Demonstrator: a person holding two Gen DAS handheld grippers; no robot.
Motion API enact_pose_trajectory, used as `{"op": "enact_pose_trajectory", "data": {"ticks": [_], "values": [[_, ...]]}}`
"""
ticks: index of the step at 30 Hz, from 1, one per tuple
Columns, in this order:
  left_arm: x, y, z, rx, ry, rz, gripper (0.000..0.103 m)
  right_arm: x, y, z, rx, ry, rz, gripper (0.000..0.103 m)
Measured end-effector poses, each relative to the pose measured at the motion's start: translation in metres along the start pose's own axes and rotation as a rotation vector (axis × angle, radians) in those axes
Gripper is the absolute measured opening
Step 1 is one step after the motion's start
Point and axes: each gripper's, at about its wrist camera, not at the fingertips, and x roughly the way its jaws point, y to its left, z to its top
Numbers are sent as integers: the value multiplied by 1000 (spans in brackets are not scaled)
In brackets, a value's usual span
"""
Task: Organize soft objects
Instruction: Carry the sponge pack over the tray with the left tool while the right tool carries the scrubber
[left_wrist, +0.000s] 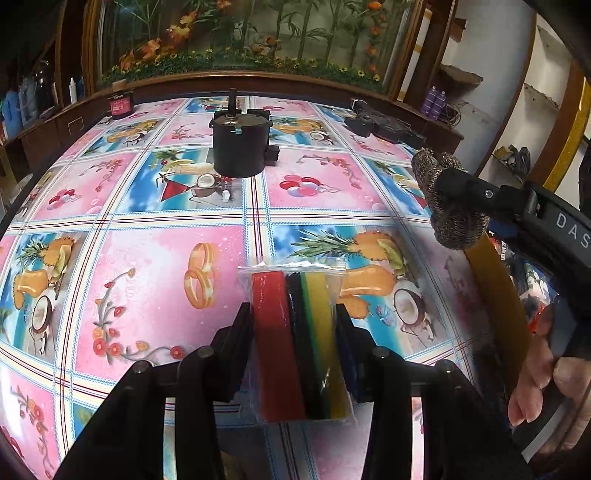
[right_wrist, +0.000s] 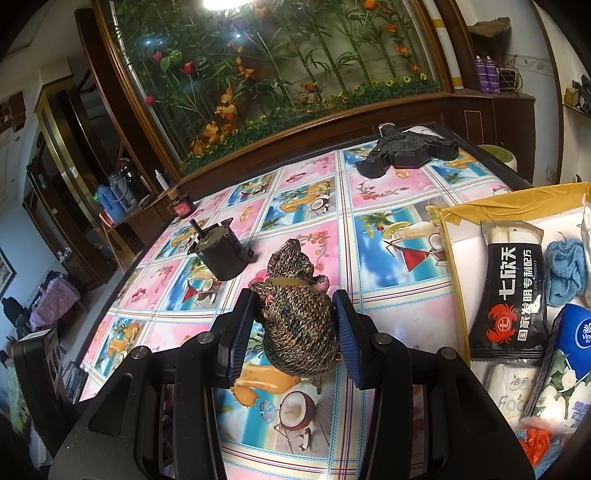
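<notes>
Because the bag of sponges (left_wrist: 299, 332) is a thin clear sleeve around coloured foam slabs, it should be light and squashy, and the slick plastic may slide unless the pads bear on the flat outer faces near the middle, not the loose sealed top. It sits between the fingers of the left gripper (left_wrist: 295, 325), on edge, its top reaching forward past the fingertips; the jaws stand narrowed onto it, one pad against the red slab, the other against the yellow side, so it looks held above the worktop (left_wrist: 147, 258).

The knitted bundle (right_wrist: 295, 317), a soft woolly roll tied with a band, should compress easily and grip well across its thick belly. The right gripper (right_wrist: 297, 325) has it there, jaws partly closed with both ribbed pads pressed to its sides.

To the right of that gripper lies an open box (right_wrist: 448, 236) holding packets, tissues and a blue cloth (right_wrist: 565, 273). Ahead of both grippers stands a black motor (left_wrist: 239, 144).
</notes>
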Motion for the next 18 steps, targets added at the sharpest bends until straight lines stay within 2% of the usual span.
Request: {"op": "enact_pose_trajectory", "data": {"ticks": [11, 18], "values": [[-6, -2, 1, -4, -25, -37, 43, 0, 0, 0, -1, -3, -1, 43], [-3, -12, 9, -12, -15, -75, 43, -10, -3, 7, -4, -47, 4, 43]]}}
